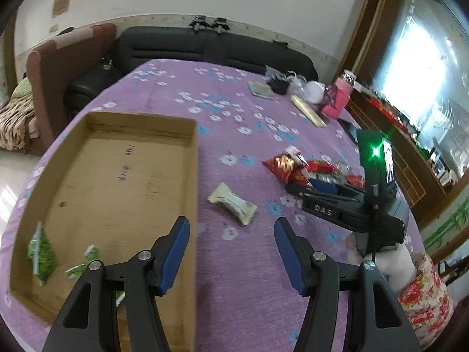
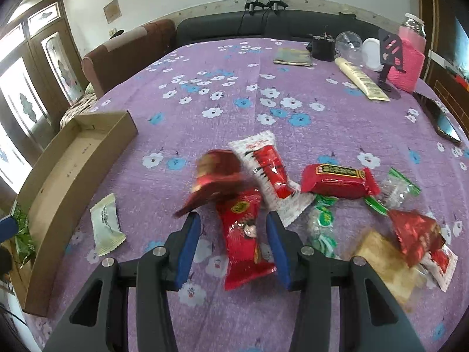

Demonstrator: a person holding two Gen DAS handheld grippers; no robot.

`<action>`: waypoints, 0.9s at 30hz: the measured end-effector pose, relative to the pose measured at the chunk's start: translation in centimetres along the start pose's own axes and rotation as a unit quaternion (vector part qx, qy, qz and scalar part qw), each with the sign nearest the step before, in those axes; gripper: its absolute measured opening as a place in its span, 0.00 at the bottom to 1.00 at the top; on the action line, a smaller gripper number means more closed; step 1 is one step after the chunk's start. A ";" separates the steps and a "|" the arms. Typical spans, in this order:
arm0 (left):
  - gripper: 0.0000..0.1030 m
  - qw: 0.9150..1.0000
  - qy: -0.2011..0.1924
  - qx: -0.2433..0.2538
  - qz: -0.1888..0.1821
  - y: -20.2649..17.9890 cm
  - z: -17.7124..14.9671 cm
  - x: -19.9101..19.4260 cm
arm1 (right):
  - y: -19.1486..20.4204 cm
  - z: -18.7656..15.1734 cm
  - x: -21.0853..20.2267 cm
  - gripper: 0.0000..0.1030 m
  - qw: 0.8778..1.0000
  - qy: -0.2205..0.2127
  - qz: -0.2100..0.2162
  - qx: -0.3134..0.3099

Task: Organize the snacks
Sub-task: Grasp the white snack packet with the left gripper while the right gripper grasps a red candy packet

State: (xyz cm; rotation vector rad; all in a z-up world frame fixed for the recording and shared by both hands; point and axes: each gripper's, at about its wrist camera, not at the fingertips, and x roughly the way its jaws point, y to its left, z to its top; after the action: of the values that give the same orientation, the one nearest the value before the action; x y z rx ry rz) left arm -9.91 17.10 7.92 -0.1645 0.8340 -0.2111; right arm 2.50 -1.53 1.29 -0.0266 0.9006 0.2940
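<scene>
Snacks [image 2: 293, 193] lie in a loose heap on the purple flowered tablecloth [image 2: 234, 94], well apart from the cardboard tray [image 1: 117, 176], which stands at the table's left side as the evident collection point. Two green packets [image 1: 41, 252] already rest in the tray's near corner, which suggests sorting is under way with most items outstanding. One pale wrapped bar [image 1: 233, 204] lies alone on the cloth between tray and heap. The right gripper [image 2: 234, 234] hangs over the heap with its blue fingers [image 2: 187, 246] apart, straddling a long red packet [image 2: 243, 234]; no pad presses on it, so the packet is judged not yet gripped. A blurred dark-red packet [image 2: 217, 179] sits just beyond the left pad. The left gripper [image 1: 231, 249] is empty, fingers spread, positioned beside the tray's right wall above bare cloth, and aimed roughly toward the pale bar, its probable next pickup.
</scene>
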 end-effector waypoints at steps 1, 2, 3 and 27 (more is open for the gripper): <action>0.61 1.000 0.005 0.004 -0.001 -0.4 0.0 0.5 | 0.0 0.0 0.0 0.38 1.000 0.000 0.004 0.000; 0.61 1.000 0.010 0.007 -0.001 -0.7 0.0 0.9 | -0.1 -0.1 0.0 0.26 1.000 -0.001 0.007 0.000; 0.61 1.000 0.014 0.011 -0.001 -1.0 0.1 1.4 | -0.2 -0.2 -0.1 0.23 1.000 -0.002 0.011 0.002; 0.23 0.990 0.062 0.079 0.095 -3.7 2.7 11.1 | -2.5 -0.7 -2.3 0.19 0.996 -0.009 0.066 0.061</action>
State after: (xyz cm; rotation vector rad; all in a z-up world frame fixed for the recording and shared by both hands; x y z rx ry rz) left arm -1.03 10.94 2.59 0.0775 0.9476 -0.1070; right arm 1.23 -4.57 2.38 0.1479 0.9031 0.3609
